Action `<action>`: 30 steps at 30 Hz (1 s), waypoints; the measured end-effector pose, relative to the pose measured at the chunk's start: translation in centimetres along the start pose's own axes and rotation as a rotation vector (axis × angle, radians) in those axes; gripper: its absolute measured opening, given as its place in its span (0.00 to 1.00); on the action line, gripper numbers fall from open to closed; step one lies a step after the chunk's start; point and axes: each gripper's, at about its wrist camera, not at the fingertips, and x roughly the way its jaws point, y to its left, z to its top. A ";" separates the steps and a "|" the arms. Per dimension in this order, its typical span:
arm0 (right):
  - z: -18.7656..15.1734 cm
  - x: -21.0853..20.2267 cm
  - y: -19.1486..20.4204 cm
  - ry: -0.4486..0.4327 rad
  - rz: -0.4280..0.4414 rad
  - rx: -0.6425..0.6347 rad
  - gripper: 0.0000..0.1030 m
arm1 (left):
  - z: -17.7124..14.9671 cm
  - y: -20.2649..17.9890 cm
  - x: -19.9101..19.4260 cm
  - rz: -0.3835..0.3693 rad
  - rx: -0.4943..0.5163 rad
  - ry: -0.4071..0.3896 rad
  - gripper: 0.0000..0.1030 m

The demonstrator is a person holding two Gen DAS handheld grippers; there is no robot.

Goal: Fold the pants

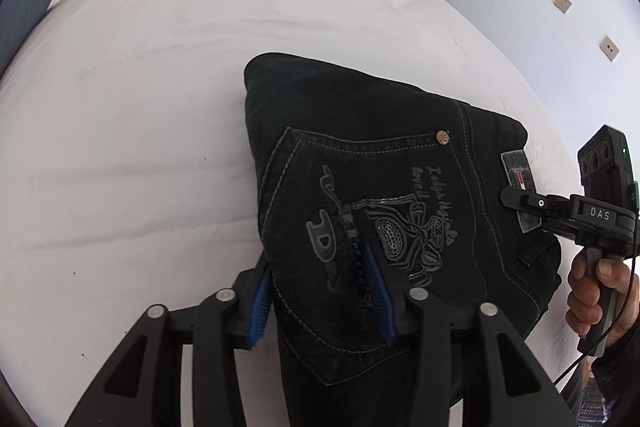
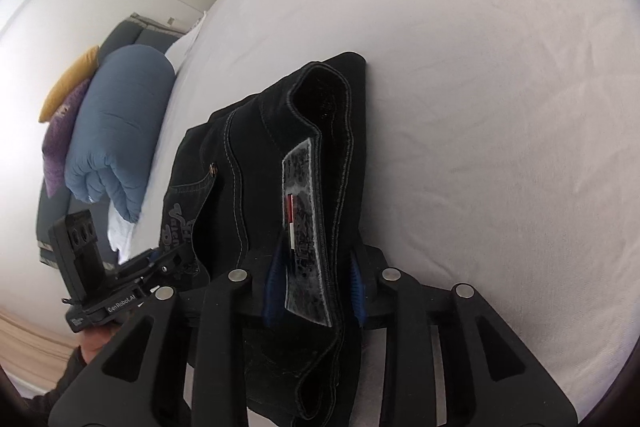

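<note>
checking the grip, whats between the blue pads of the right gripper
The waistband of the black pants, with its grey label, lies between the right gripper pads, in the right wrist view.

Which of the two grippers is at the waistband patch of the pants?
The right gripper: its blue pads straddle the grey waistband patch of the black pants. The left gripper sits at the embroidered back pocket instead.

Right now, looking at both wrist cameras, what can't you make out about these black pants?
- Left wrist view: the pants run off the bottom edge behind the left gripper; the legs are unseen.
- Right wrist view: the waist patch print is too blurred to read.
- Both views: the layers underneath are hidden by the top fold.
</note>
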 end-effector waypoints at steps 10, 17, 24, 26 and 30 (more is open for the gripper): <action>-3.3 -3.7 -0.3 -0.111 -0.044 0.099 0.50 | -3.9 0.9 -5.7 0.060 0.000 -0.132 0.83; -10.7 -9.1 4.7 -0.271 -0.223 -0.054 0.51 | -9.2 -3.7 -13.2 0.233 0.097 -0.398 1.00; -17.7 -14.4 12.3 -0.514 -0.424 -0.247 0.64 | -12.2 -9.5 -21.0 0.460 0.196 -0.664 1.00; -18.9 -16.1 14.3 -0.588 -0.458 -0.305 0.78 | -13.7 -10.3 -24.9 0.480 0.201 -0.723 1.00; -22.0 -20.1 18.6 -0.792 -0.503 -0.432 0.97 | -14.2 -11.5 -29.3 0.383 0.191 -0.802 1.00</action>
